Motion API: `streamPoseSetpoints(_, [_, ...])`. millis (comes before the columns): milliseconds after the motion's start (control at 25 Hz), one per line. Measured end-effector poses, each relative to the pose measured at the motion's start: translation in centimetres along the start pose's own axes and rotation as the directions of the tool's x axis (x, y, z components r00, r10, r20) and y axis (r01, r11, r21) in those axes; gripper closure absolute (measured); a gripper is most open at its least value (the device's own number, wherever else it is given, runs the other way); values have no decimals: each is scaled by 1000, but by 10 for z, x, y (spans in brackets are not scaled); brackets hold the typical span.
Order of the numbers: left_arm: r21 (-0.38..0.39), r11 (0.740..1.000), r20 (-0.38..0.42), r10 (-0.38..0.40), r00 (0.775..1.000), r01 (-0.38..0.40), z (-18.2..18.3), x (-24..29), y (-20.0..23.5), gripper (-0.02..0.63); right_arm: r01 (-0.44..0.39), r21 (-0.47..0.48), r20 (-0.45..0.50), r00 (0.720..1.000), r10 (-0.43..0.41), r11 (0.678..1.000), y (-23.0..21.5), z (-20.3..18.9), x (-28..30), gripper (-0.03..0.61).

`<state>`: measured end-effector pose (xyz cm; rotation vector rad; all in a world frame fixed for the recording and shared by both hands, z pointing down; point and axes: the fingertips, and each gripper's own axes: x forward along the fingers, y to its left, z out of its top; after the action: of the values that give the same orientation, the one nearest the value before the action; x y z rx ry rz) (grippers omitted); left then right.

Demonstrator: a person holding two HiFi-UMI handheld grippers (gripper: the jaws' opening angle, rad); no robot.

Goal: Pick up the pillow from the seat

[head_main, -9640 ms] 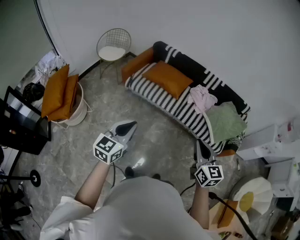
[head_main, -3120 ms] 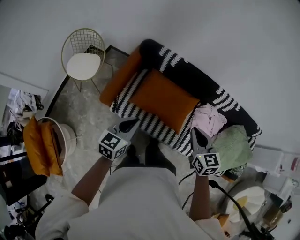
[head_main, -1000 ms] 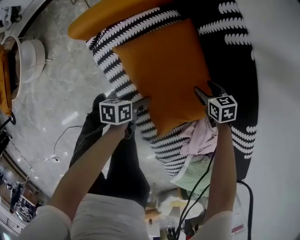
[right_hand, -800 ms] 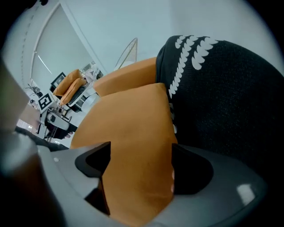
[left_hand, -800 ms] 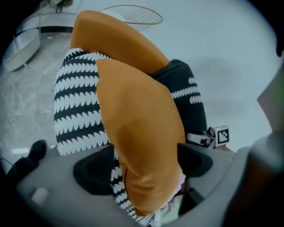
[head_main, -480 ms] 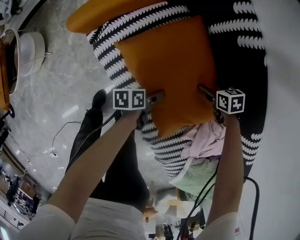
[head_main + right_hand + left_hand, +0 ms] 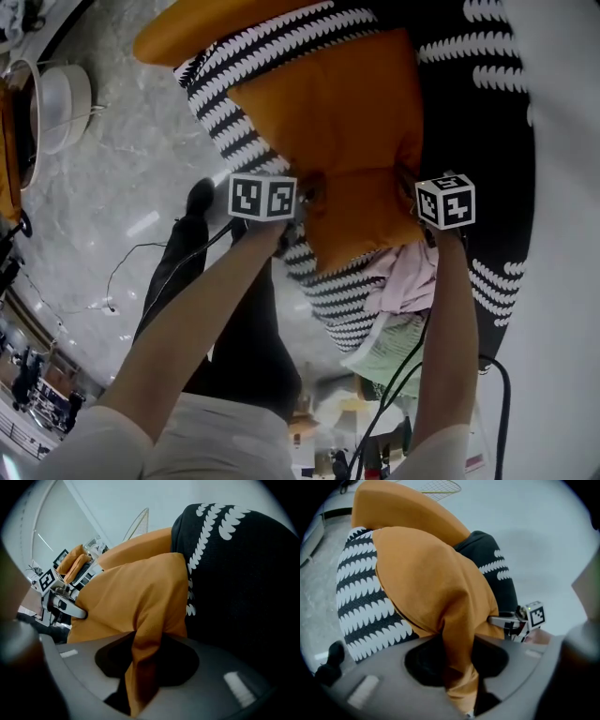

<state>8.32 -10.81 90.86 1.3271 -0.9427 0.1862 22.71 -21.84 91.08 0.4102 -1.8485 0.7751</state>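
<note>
Left fingers (image 7: 393, 691): just closed on pillow (image 7: 347, 122) fold | right fingers (image 7: 225, 681): just closed on opposite edge

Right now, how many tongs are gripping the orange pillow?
2. The left tongs, just closed, pinch the left edge of the orange fabric pillow; the right tongs, also just closed, pinch its right edge. Neither hidden.

Pillow (image 7: 347, 112) on sofa seat (image 7: 230, 131), clothes (image 7: 408, 279) beside it

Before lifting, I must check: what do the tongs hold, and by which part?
The orange fabric pillow: the left tongs and right tongs have just closed, each pinching a fold at opposite side edges.
</note>
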Motion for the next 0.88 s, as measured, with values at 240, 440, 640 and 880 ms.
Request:
streamPoseSetpoints(240, [63,997,-29,-35,999,36,-4,-12,-17,492,-23,57,53,998,20,998,14,-1,-22,501])
streamPoseSetpoints(440, [181,983,-67,-27,997,39,-23,-31,-37,497,-46,113,103,994,34,993,33,-26,-44,511])
streamPoseSetpoints(640, [281,959,-77,-25,997,46,-23,-74,-69,503,-52,182,191,982,17,982,63,-24,-92,511])
streamPoseSetpoints(880, [348,936,-100,-23,995,56,-31,-138,-103,500,-42,251,257,966,-25,967,113,-17,-150,512])
